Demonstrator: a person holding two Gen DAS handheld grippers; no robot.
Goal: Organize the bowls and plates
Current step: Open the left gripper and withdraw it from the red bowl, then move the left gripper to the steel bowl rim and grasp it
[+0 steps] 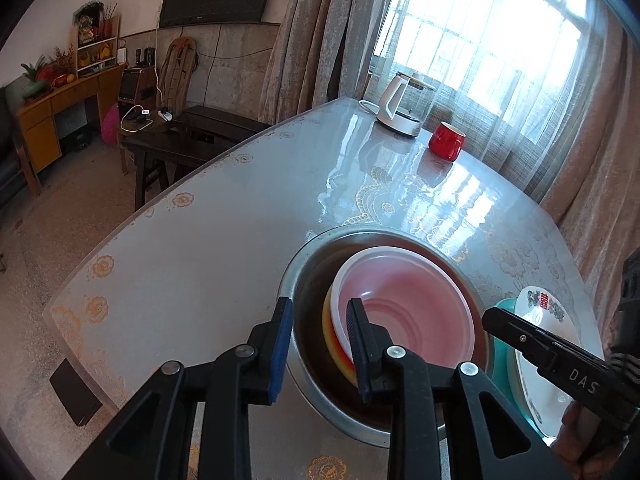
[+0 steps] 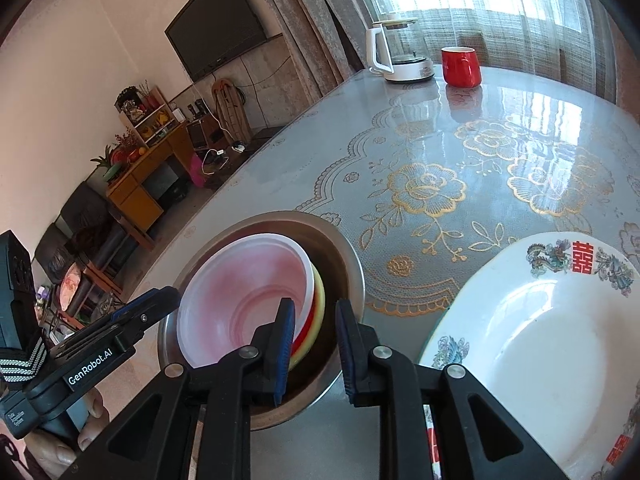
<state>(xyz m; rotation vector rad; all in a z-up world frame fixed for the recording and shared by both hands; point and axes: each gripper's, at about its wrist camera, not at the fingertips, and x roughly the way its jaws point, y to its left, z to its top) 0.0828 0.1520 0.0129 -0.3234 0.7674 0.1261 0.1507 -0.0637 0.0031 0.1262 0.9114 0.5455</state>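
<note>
A steel basin [image 1: 308,264] [image 2: 352,264] stands on the table with a white-pink plastic bowl [image 1: 408,300] [image 2: 244,292] tilted inside it, nested over yellow and red bowls [image 2: 316,312]. My left gripper [image 1: 320,344] straddles the basin's left rim, one finger outside and one inside, pads apart from the thin metal. My right gripper [image 2: 314,344] straddles the opposite rim the same way, also open. Each gripper shows in the other's view, the right gripper [image 1: 520,332] and the left gripper [image 2: 148,308]. A white decorated plate [image 2: 540,340] [image 1: 536,312] lies on a teal plate [image 1: 500,360] just right of the basin.
A white kettle [image 1: 400,100] [image 2: 400,52] and a red mug [image 1: 446,140] [image 2: 460,66] stand at the table's far end by the curtained window. The table's edge [image 1: 160,204] runs along the left, with floor, a dark bench and a wooden desk beyond.
</note>
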